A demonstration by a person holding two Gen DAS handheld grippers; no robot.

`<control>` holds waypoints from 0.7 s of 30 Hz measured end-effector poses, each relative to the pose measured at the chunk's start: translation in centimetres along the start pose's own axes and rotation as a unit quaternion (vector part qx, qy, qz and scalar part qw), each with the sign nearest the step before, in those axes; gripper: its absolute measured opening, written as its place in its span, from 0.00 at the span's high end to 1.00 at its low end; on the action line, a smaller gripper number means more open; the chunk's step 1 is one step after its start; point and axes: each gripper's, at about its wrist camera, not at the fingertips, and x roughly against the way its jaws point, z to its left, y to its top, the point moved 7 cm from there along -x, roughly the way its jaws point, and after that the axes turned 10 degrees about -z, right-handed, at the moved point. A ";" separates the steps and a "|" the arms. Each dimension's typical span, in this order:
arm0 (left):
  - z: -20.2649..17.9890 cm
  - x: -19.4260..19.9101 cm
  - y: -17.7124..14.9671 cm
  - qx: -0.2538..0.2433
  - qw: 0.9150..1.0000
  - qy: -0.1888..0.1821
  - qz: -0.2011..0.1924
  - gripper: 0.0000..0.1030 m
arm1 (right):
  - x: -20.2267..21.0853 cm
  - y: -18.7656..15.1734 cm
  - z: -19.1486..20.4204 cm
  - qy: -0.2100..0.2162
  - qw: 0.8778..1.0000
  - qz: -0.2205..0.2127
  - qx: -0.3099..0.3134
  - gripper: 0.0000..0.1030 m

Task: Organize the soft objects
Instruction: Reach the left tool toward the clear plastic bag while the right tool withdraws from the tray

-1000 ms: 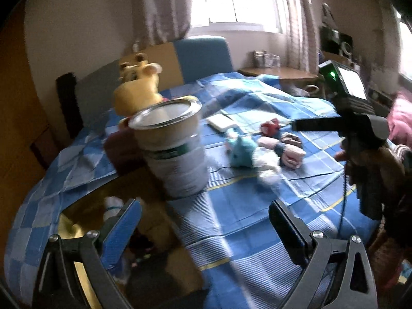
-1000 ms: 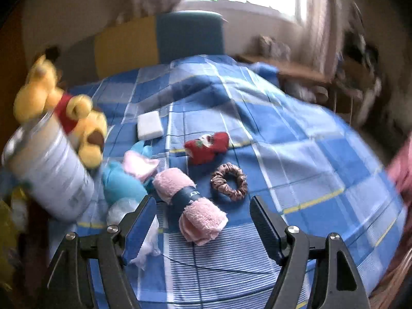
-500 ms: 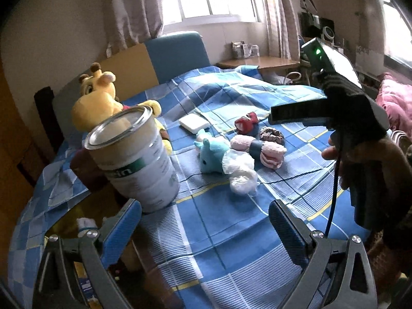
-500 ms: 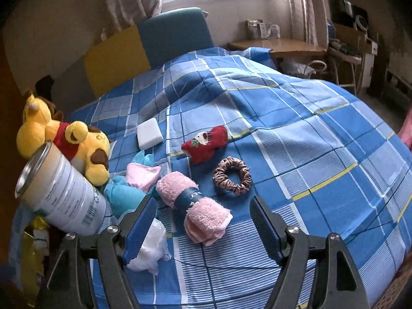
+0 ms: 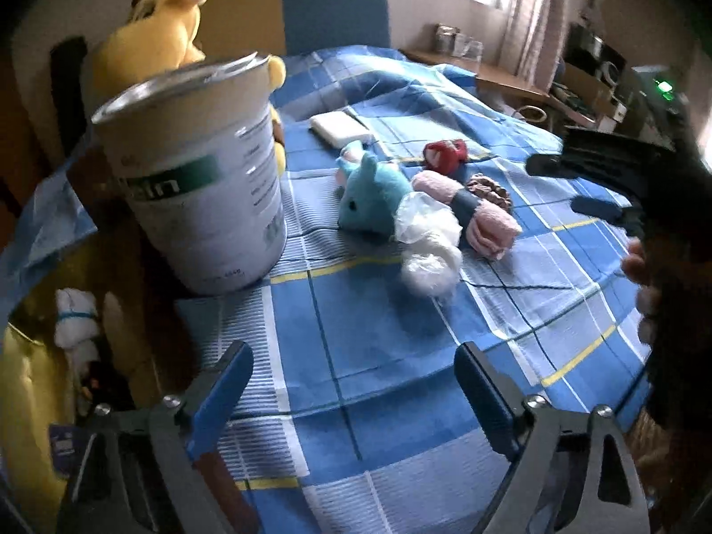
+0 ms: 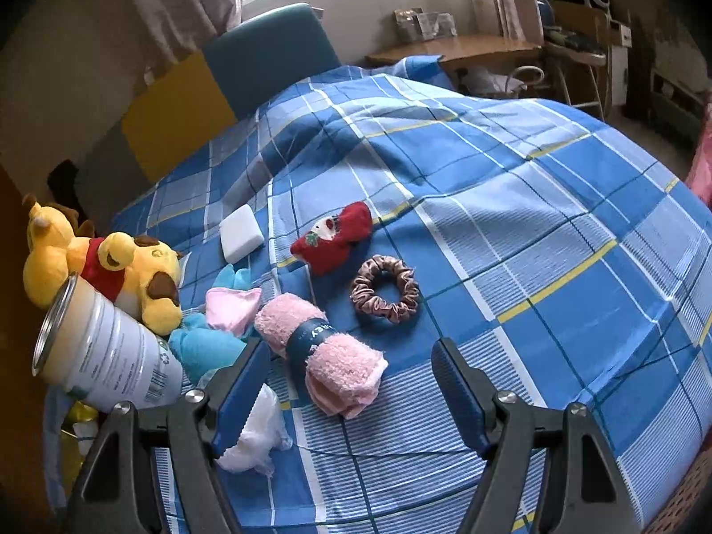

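Blue plaid bedding (image 6: pixel 511 204) covers the bed I work over, with a window and curtains beyond its far end and a wooden desk to the right of that.

Since a second ago my left gripper (image 5: pixel 351 382) has come down and nearer: the tin can (image 5: pixel 196 178) that stood well ahead now looms just ahead and left of it, with the yellow bear plush (image 5: pixel 147 44) behind the can. Its jaws have just been closing a little, with nothing between them but bedding; they stand wide apart. Ahead and right of them lie the teal plush (image 5: pixel 374 196), a white plastic-wrapped bundle (image 5: pixel 427 244) and the pink rolled towel (image 5: pixel 485 218).

My right gripper (image 6: pixel 347 382) holds nothing, its jaws parted as before. It has crept toward the pink towel, which now lies just ahead between the jaw lines, not touched. A white sponge-like block (image 6: pixel 240 231), a red plush (image 6: pixel 333 236) and a brown scrunchie (image 6: pixel 385 289) sit farther ahead.

Nothing is picked up yet; I judge the towel is my next grasp.
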 end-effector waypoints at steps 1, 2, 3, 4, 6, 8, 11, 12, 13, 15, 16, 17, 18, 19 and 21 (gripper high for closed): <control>-0.1 -0.2 0.1 0.002 1.000 -0.001 0.000 0.11 | 0.0 0.0 -0.1 0.000 1.000 0.001 -0.003 0.26; -0.2 -0.5 0.4 0.007 1.000 -0.006 0.001 0.11 | -0.1 0.0 -0.1 0.001 1.000 0.003 -0.005 0.26; -0.4 -0.8 0.6 0.008 1.000 -0.009 0.001 0.11 | -0.1 -0.1 -0.2 0.002 1.000 0.004 -0.007 0.26; -0.8 -1.2 1.1 0.008 1.000 -0.012 0.000 0.12 | -0.1 -0.1 -0.2 0.003 1.000 0.006 -0.009 0.26; -1.3 -1.7 1.9 0.009 1.000 -0.017 -0.004 0.12 | -0.1 -0.2 -0.3 0.002 1.000 0.008 -0.012 0.26; -1.8 -2.7 2.8 0.020 1.000 -0.024 -0.002 0.12 | -0.2 -0.1 -0.4 0.004 1.000 0.011 -0.018 0.26; -2.2 -4.6 3.7 0.033 0.999 -0.024 0.006 0.13 | -0.2 -0.1 -0.7 0.006 1.000 0.012 -0.026 0.26; -2.5 -5.2 3.8 0.035 0.999 -0.024 0.010 0.13 | -0.2 -0.1 -0.8 0.006 0.999 0.013 -0.030 0.26; -2.7 -5.8 4.0 0.037 0.999 -0.025 0.013 0.12 | -0.3 -0.1 -0.9 0.007 0.999 0.015 -0.032 0.26; -3.2 -7.0 4.1 0.035 0.999 -0.022 0.018 0.12 | -0.3 -0.1 -1.1 0.010 0.999 0.018 -0.040 0.26; -3.5 -7.6 4.1 0.031 0.999 -0.021 0.021 0.12 | -0.4 -0.2 -1.1 0.010 0.999 0.019 -0.043 0.26; -3.9 -8.1 4.2 0.026 0.999 -0.020 0.023 0.12 | -0.4 -0.2 -1.2 0.011 0.999 0.020 -0.044 0.26; -4.1 -8.6 4.2 0.020 0.999 -0.018 0.024 0.12 | -0.4 -0.2 -1.1 0.012 0.999 0.021 -0.046 0.26; -4.5 -9.5 4.2 0.010 0.999 -0.013 0.028 0.12 | -0.4 -0.2 -1.1 0.013 0.999 0.021 -0.046 0.26; -4.7 -10.7 4.1 0.003 0.999 -0.009 0.035 0.14 | -0.4 -0.1 -1.1 0.013 0.999 0.020 -0.045 0.26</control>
